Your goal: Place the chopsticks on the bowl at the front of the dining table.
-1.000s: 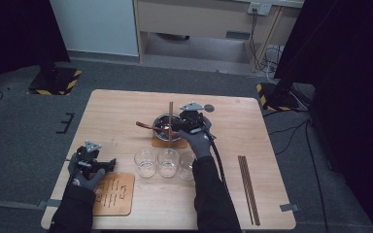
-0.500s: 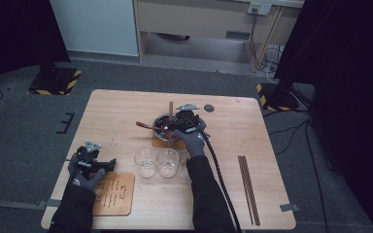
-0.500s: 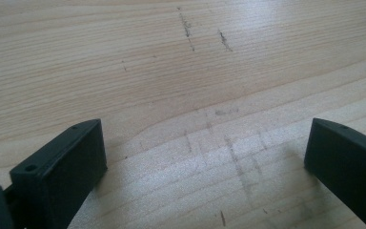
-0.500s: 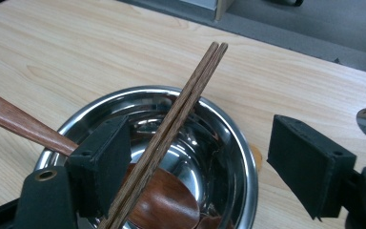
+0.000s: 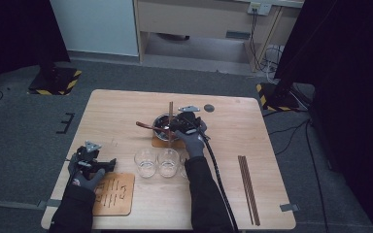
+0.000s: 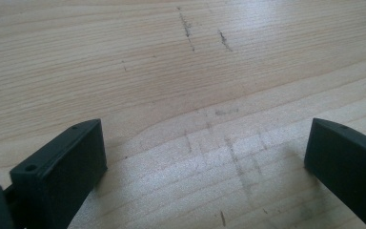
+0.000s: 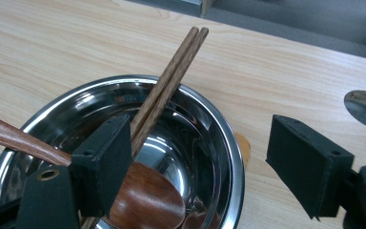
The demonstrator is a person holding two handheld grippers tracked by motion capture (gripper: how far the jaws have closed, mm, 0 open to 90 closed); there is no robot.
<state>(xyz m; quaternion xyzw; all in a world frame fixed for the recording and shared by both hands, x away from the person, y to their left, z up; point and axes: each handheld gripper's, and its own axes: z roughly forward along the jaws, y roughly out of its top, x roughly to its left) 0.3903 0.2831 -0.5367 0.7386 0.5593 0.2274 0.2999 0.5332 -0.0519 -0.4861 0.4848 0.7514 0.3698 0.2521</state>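
Right gripper view has the right claw (image 7: 198, 167) spread wide over the steel bowl (image 7: 219, 138), chopsticks (image 7: 164, 93) just inside its left jaw, nothing gripped. Left claw (image 6: 200, 162) sits wide apart on bare table (image 6: 171, 71).

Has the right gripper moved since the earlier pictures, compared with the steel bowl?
Yes. In the high view the right gripper has shifted left from the right rim to over the steel bowl and dropped lower.

Bowl at the table's middle, glasses in front of it.
Your steel bowl (image 5: 164, 127) holds chopsticks (image 7: 167, 86) and a wooden spoon (image 7: 145, 198); three glasses (image 5: 158, 162) stand before it, a wooden board (image 5: 112, 194) front-left, another chopstick pair (image 5: 248, 188) right.
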